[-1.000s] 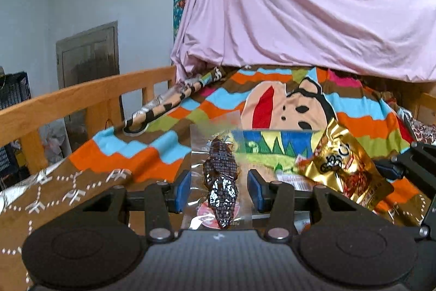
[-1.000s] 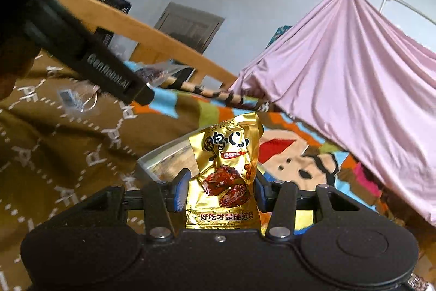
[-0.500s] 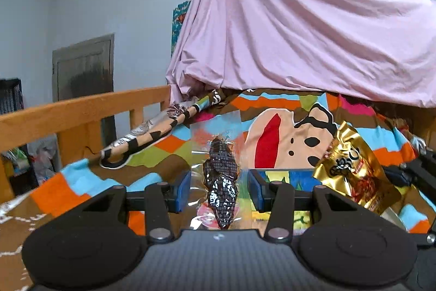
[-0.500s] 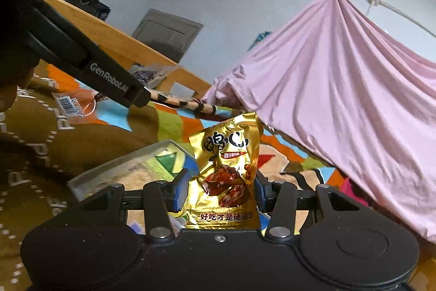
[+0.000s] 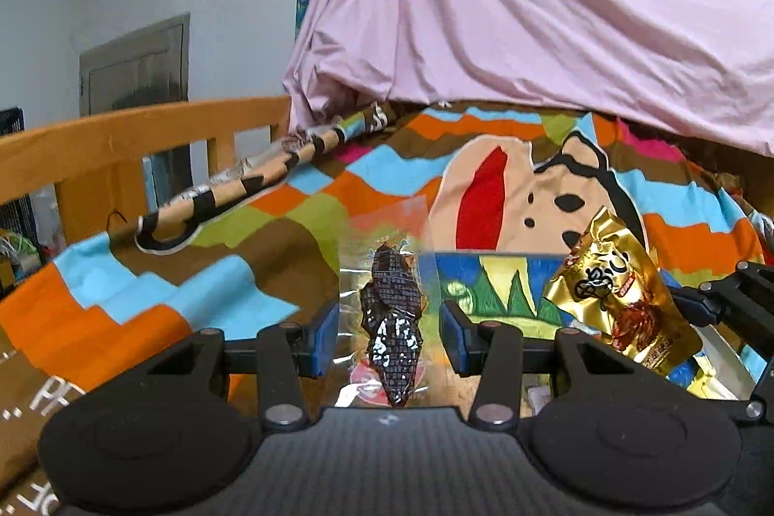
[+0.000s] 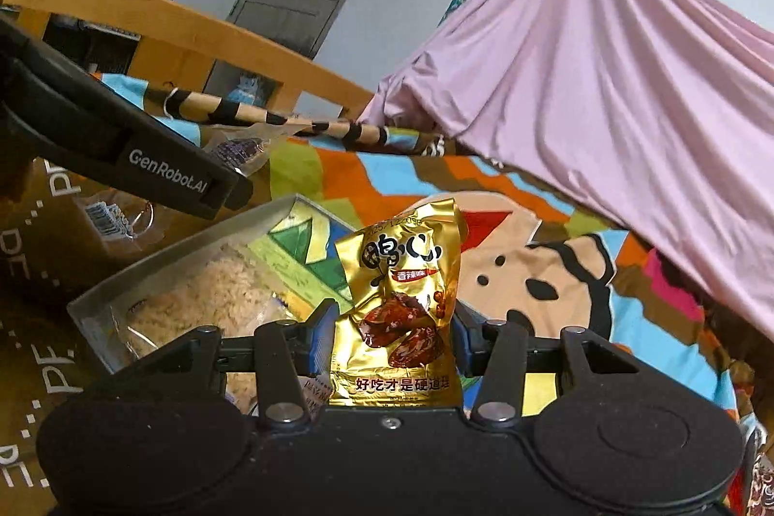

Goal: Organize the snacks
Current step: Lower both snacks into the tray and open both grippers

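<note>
My left gripper (image 5: 389, 334) is shut on a clear snack packet with a dark strip inside (image 5: 389, 322) and holds it upright above the bed. My right gripper (image 6: 394, 339) is shut on a gold snack pouch (image 6: 401, 308); the pouch also shows at the right of the left wrist view (image 5: 624, 303). Below both lies a metal tin (image 6: 193, 245) with a colourful inner wall, holding a bag of pale crumbly snack (image 6: 208, 303). The left gripper's arm (image 6: 145, 163) crosses the upper left of the right wrist view, with its clear packet (image 6: 239, 148) at its tip.
A colourful cartoon blanket (image 5: 508, 197) covers the bed. A brown patterned cloth (image 6: 43, 284) lies at the left. A wooden bed rail (image 5: 121, 143) runs along the left, a striped stick (image 5: 232, 192) beside it. A pink sheet (image 5: 532, 8) hangs behind.
Both grippers kept their packets. The views shifted: the tin now shows more fully under the right gripper, and the left arm sits lower and closer to it.
</note>
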